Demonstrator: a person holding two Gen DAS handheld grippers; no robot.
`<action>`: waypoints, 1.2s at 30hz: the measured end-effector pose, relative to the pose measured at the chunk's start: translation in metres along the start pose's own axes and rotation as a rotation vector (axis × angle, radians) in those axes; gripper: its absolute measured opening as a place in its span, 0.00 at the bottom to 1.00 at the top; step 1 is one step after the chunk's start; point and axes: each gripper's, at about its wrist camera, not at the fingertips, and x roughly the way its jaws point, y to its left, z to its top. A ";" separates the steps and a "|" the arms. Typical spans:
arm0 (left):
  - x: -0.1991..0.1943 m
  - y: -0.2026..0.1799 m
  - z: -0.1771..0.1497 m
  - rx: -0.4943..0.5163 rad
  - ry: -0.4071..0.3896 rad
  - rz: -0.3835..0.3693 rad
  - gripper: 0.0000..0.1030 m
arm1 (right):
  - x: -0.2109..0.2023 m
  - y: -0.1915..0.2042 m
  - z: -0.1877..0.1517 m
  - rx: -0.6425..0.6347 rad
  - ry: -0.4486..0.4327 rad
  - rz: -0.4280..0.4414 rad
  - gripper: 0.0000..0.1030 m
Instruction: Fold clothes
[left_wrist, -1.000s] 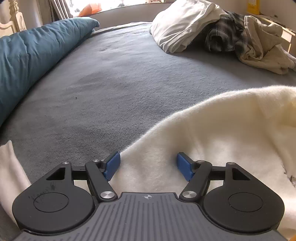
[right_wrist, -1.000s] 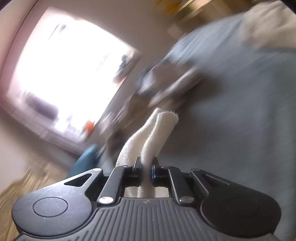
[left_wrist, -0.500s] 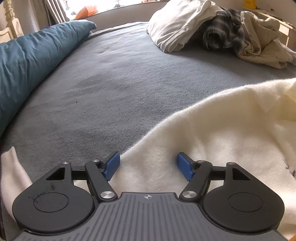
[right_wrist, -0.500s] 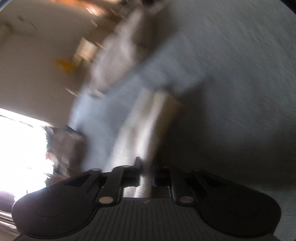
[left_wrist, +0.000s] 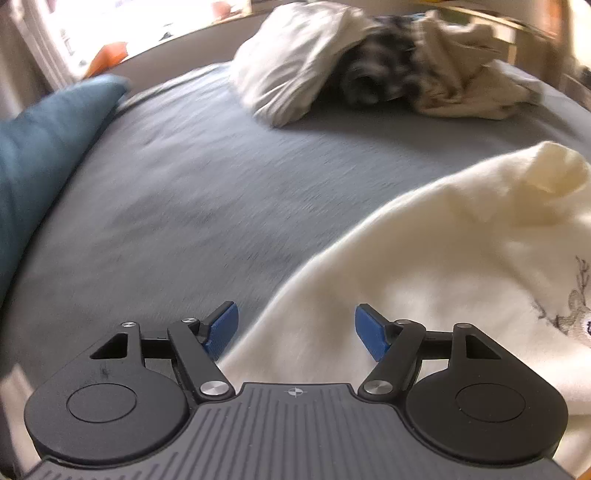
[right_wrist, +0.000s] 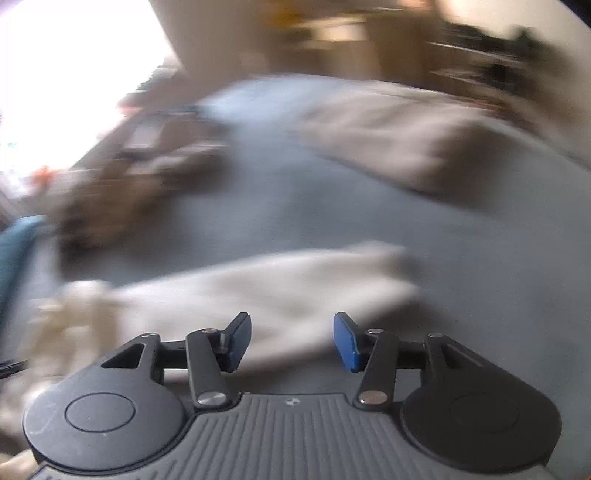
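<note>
We held our left gripper (left_wrist: 296, 332) low over the bed, with its blue pads spread wide and nothing between them. The cream top (left_wrist: 443, 266) lay flat on the grey blanket (left_wrist: 192, 192), and its near edge ran right under that claw. A small deer picture (left_wrist: 576, 317) was stitched on the top, off to the right. A blue pillow (left_wrist: 33, 155) lay along the left side. At the far end sat a heap of clothes (left_wrist: 388, 70), white, dark checked and tan.

Our right gripper (right_wrist: 292, 339) was spread apart too and gripped nothing. Its view was very blurry. We could just make out a long cream piece of cloth (right_wrist: 266, 295) lying on the grey blanket (right_wrist: 461, 258) right in front of the pads. We could not tell if the pads touched it.
</note>
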 end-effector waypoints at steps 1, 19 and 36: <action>0.004 -0.002 0.003 0.020 -0.004 -0.013 0.69 | 0.013 0.016 0.005 -0.026 0.006 0.080 0.59; 0.038 -0.020 0.016 0.084 -0.054 -0.052 0.30 | 0.209 0.145 0.042 -0.386 0.264 0.259 0.62; 0.023 -0.006 0.012 -0.029 -0.153 0.070 0.07 | 0.163 0.183 0.015 -0.739 0.109 -0.023 0.09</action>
